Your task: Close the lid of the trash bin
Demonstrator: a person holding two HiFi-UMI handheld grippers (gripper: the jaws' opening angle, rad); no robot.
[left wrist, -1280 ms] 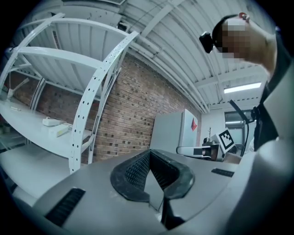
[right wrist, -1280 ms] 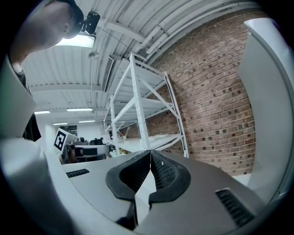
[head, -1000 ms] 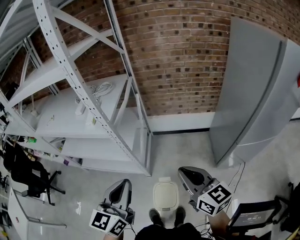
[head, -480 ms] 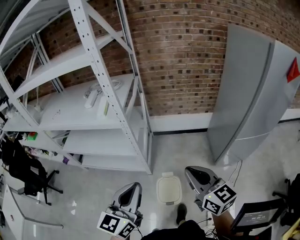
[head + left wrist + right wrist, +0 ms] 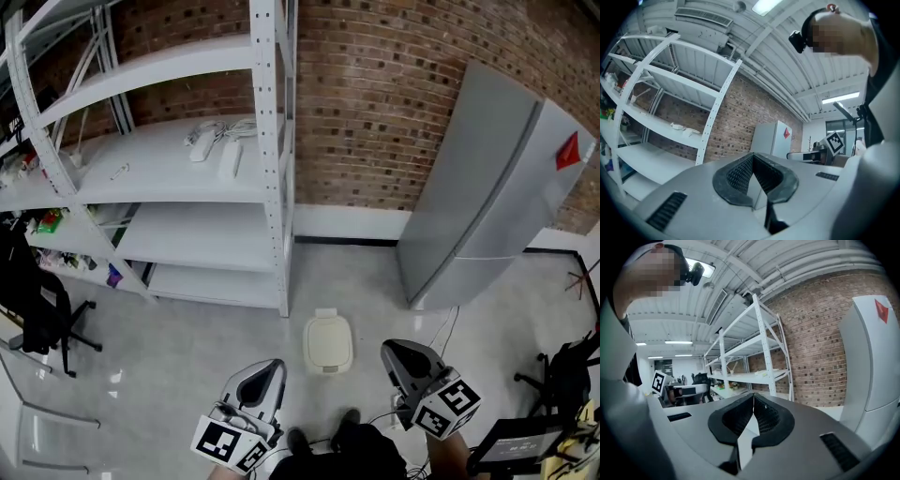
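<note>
A small cream trash bin [image 5: 328,343] stands on the grey floor, and its lid lies flat on top. My left gripper [image 5: 273,367] hangs near the bin's lower left, clear of it, with its jaws pressed together and nothing between them. My right gripper [image 5: 392,350] hangs to the bin's right, also shut and empty, not touching it. In the left gripper view the left gripper [image 5: 751,156] points up toward the brick wall and ceiling. The right gripper [image 5: 753,396] in its own view does the same. Neither of those views shows the bin.
A white metal shelving rack [image 5: 268,169] stands at the left against the brick wall [image 5: 375,103]. A tall grey cabinet [image 5: 478,216] stands at the right. A black office chair [image 5: 37,309] sits at the far left. A thin cable [image 5: 441,339] runs on the floor. The person's shoes [image 5: 317,437] are below the bin.
The head view has swung and pulled back: the bin now lies farther from the person's feet. Both grippers stay low and shut, a little farther from the bin.
</note>
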